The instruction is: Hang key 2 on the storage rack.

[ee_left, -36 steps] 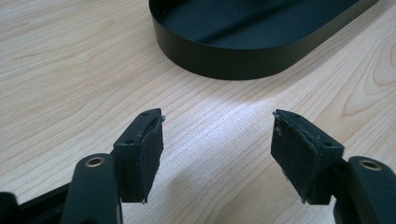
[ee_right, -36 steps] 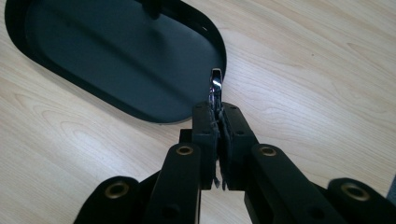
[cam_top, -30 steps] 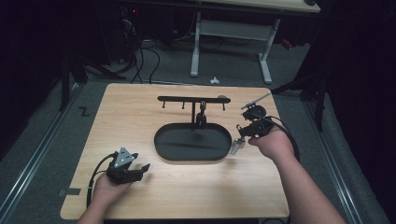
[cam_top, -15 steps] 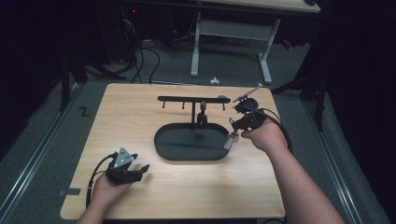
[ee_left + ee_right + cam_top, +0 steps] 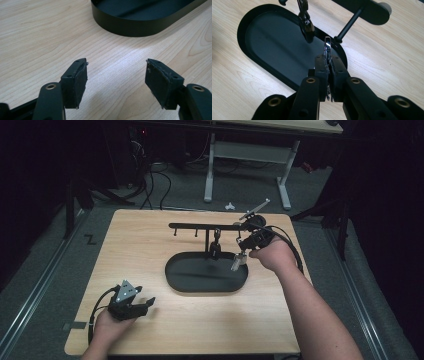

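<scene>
A black stand with a hooked crossbar [image 5: 200,226] rises behind a black oval tray [image 5: 205,291]. A dark clip [image 5: 216,244] hangs from one hook; in the right gripper view the clip [image 5: 307,26] dangles over the tray [image 5: 269,42]. My right gripper [image 5: 241,256] hovers over the tray's right end, shut on a thin silver metal piece [image 5: 237,265]. That silver piece [image 5: 327,46] sticks up from between the closed pads of the right gripper [image 5: 328,72]. My left gripper [image 5: 145,304] rests at the front left of the table, open and holding nothing [image 5: 116,80].
The stand's post [image 5: 350,23] and flat base [image 5: 374,11] sit just past the tray. The tray's wall [image 5: 140,26] lies ahead of the left gripper across bare wood. A desk frame and cables stand on the floor beyond the table's far edge.
My right hand has carried the silver piece to the left and a little up, from beside the tray's right end to over it, closer to the stand. The left hand has stayed put.
</scene>
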{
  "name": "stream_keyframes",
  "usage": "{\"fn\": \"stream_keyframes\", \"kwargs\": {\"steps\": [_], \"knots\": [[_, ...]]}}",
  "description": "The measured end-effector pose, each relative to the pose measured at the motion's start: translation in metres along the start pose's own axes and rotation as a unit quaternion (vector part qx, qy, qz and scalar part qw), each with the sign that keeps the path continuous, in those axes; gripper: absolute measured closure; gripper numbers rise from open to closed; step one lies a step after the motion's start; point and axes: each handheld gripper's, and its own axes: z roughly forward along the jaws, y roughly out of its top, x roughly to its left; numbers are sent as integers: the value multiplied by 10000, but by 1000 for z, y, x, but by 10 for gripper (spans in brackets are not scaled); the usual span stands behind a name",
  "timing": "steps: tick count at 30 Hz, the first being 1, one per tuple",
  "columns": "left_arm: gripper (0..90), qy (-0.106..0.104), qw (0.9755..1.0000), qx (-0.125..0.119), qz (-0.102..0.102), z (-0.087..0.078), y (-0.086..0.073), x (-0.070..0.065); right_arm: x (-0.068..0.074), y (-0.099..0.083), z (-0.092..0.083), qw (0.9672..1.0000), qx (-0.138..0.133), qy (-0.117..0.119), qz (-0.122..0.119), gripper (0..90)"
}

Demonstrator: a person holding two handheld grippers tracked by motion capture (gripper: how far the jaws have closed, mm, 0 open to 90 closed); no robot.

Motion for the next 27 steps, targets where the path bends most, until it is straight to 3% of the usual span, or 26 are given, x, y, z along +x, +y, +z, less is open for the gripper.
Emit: {"fn": "stream_keyframes", "kwargs": {"steps": [27], "knots": [[347,5,10000,31,-14,-1,-2,1,-17,8,4,10000,-53,1,52,833]]}}
